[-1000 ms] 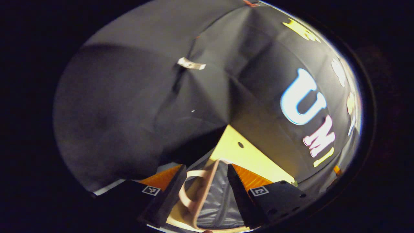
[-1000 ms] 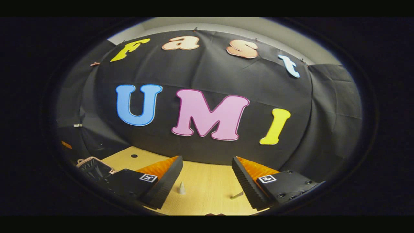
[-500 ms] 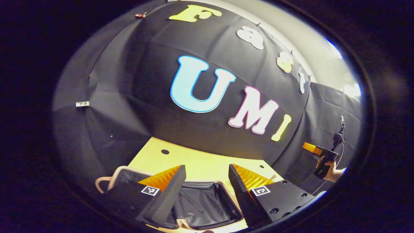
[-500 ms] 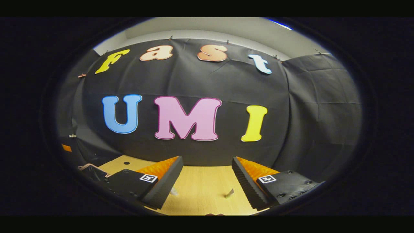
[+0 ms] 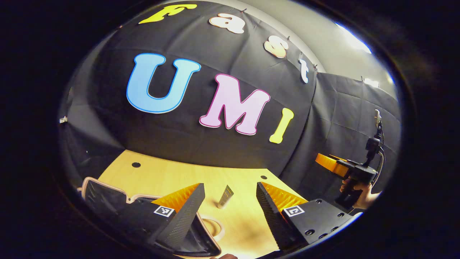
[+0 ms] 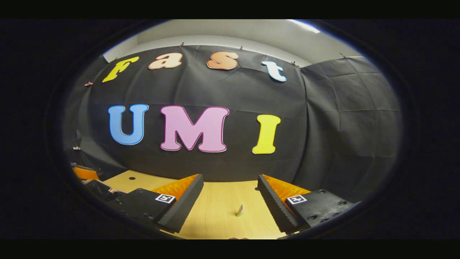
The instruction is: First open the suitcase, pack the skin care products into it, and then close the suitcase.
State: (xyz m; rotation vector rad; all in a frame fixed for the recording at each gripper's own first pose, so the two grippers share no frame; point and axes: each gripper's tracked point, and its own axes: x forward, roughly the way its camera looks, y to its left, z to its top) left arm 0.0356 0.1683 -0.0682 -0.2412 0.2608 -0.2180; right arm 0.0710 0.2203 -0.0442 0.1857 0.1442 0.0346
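the suitcase (image 5: 107,196) lies open at the left end of the wooden table (image 5: 172,176), its dark lining facing up inside a pale rim, with a pale loop handle (image 5: 214,226) on the tabletop beside it. in the left gripper view a small silvery tube (image 5: 225,196) stands tilted on the table to the right of the case, well apart from it. the left gripper (image 5: 230,210) hangs above the table with its jaws wide apart and nothing between them. the right gripper (image 6: 230,208) is likewise spread wide and empty, with a small pale tube (image 6: 239,211) standing on the table beyond its fingers. a hand (image 5: 359,194) holds that gripper at the right edge of the left gripper view.
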